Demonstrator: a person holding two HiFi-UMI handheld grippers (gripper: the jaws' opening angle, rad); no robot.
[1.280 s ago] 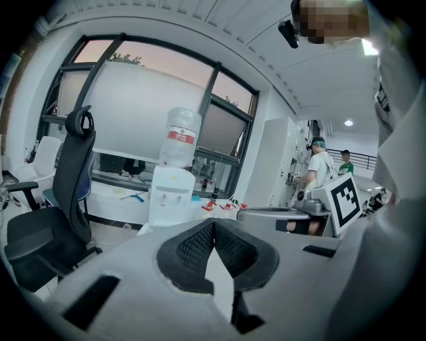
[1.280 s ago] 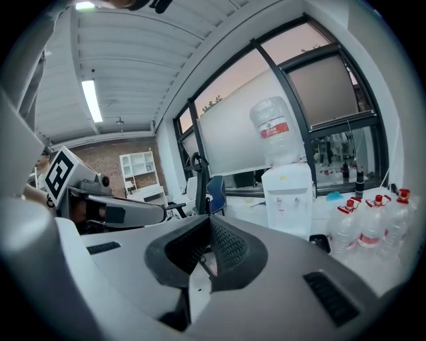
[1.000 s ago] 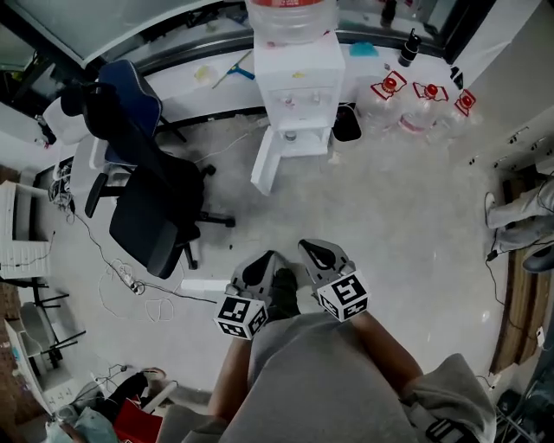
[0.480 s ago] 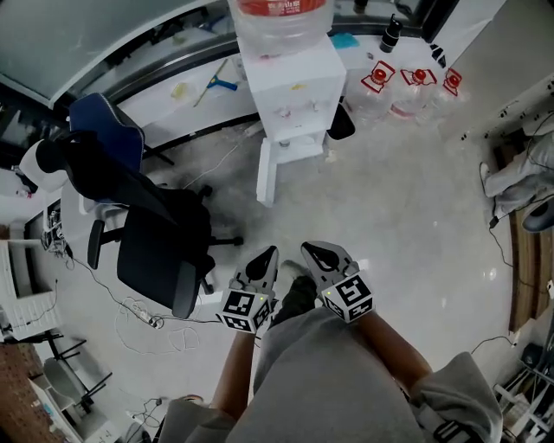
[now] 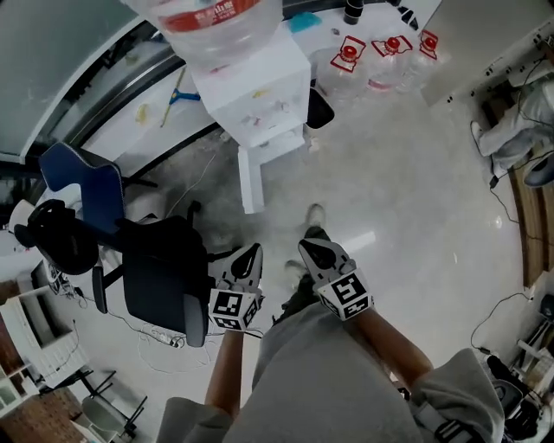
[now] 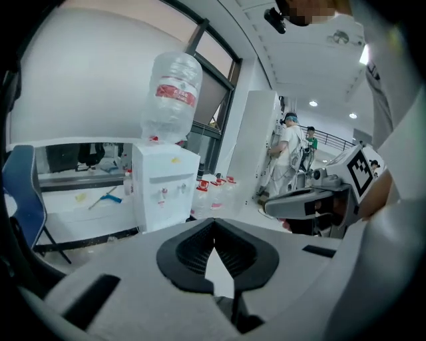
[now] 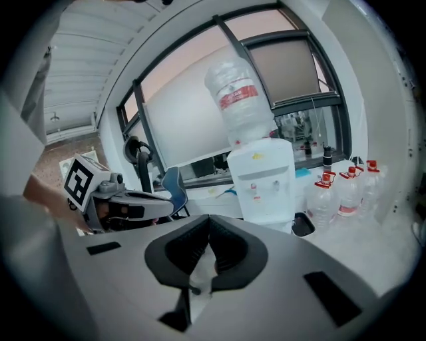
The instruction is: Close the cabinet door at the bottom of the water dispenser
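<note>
The door at the bottom of the dispenser is still open. It sticks out from the cabinet's left edge toward me, over the floor.

A second ago the dispenser looked smaller and sat at the top middle of my head view. Now it looks bigger and has slid up and to the left. The big bottle on top of it is cut off by the edge. The chair was off to the left before. Now it is just beside my left claw.

The door is straight ahead of my left claw but well apart from it, with bare floor between. My right claw is a little to the right of that line, also well apart from the door.

Both claws are closed, tips together, and they hold nothing. Each gripper view shows the dispenser far past the closed tips.

Some small bottles stand on the floor to the right of the dispenser.
</note>
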